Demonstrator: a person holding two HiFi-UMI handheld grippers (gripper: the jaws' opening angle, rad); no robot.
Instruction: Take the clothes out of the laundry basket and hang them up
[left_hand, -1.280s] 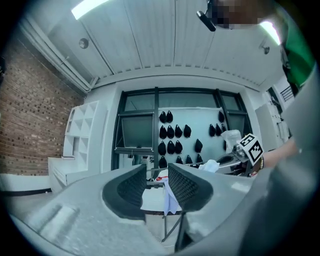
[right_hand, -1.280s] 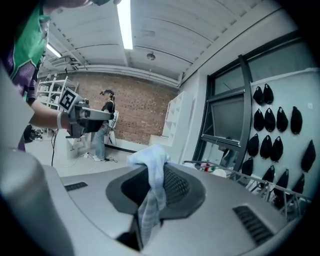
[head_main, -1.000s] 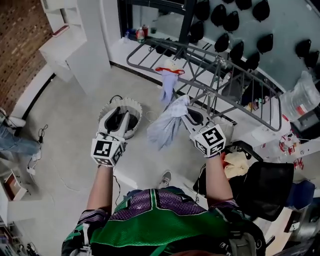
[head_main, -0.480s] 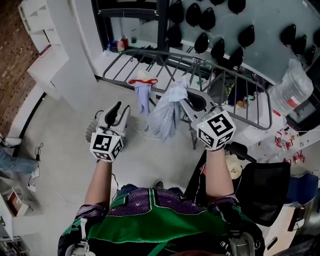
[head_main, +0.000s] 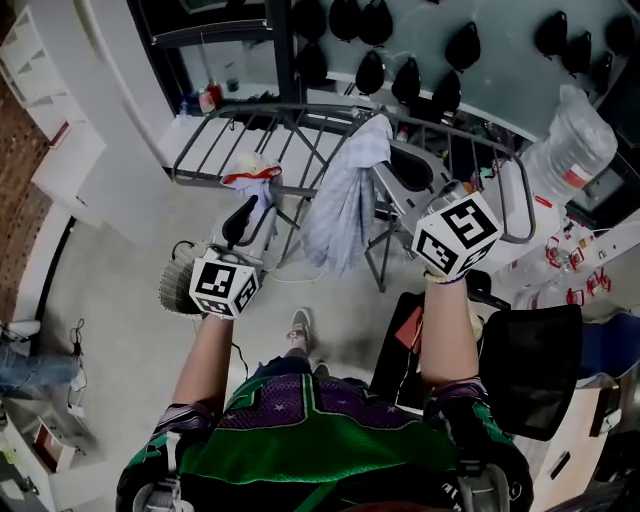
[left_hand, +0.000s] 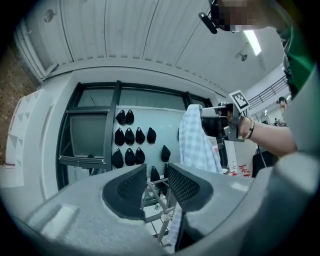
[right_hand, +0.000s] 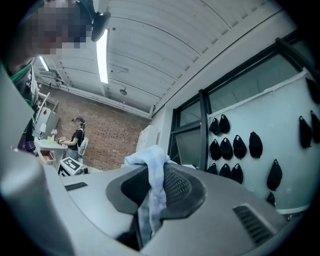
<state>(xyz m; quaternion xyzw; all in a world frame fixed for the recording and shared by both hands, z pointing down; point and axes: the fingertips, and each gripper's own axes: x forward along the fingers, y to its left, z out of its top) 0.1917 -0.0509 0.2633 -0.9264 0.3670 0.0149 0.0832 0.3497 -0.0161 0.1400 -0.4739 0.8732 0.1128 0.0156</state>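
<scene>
A pale blue checked cloth (head_main: 340, 205) hangs from my right gripper (head_main: 388, 150), which is shut on its top corner just in front of the grey wire drying rack (head_main: 300, 130). In the right gripper view the cloth (right_hand: 152, 165) is pinched between the pads. The left gripper (head_main: 243, 210) is held out to the left of the cloth, open and empty. Through its gap (left_hand: 156, 172) I see the rack's legs, and further off the same cloth (left_hand: 197, 140). The round white laundry basket (head_main: 178, 290) stands on the floor, half hidden under the left gripper. A small pale garment (head_main: 250, 185) with a red clip hangs on the rack.
A large water bottle (head_main: 575, 150) stands at the right and a black chair (head_main: 530, 370) at the lower right. Black cap-like shapes (head_main: 450, 45) dot the wall behind the rack. White shelves (head_main: 60, 150) stand at the left. A person (right_hand: 77, 137) stands far off.
Both grippers have risen and moved forward to the rack. The right one has carried the checked cloth up beside the rack's near rail. The basket now lies under the left gripper.
</scene>
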